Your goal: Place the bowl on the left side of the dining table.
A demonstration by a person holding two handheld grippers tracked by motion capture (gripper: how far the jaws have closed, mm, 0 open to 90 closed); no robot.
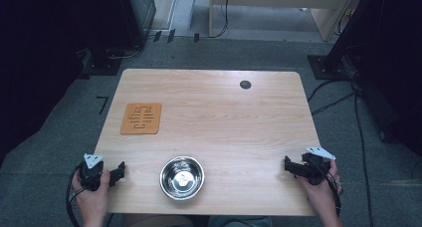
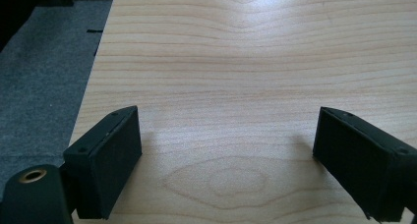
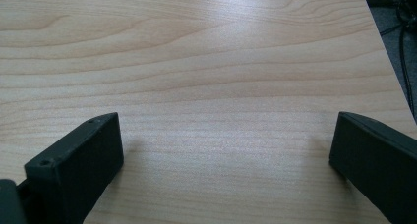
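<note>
A: From the high view, what lies on the bench point(image 1: 224, 112)?

B: A shiny steel bowl point(image 1: 182, 177) sits near the front edge, about midway between the two hands. An orange square mat point(image 1: 142, 118) with a cut-out pattern lies toward the far left, well apart from the bowl. A small dark round cap point(image 1: 245, 84) is set into the wood near the far edge.

A: And the hand-held grippers?

B: The left hand-held gripper point(image 1: 121, 170) rests at the front left corner, jaws pointing toward the bowl but clear of it. The right hand-held gripper point(image 1: 287, 165) sits at the front right edge, also aimed inward, farther from the bowl.

A: What does the left gripper view add?

B: The left hand-held gripper point(image 2: 223, 155) has its two black jaws spread wide, with bare wood grain between them and nothing held. Grey floor point(image 2: 44, 62) shows past the bench's edge.

A: The right gripper view?

B: Much the same: the right hand-held gripper point(image 3: 226, 155) stands wide apart over bare bench, gripping nothing. Cables point(image 3: 405, 47) show on the floor at the upper right corner.
</note>
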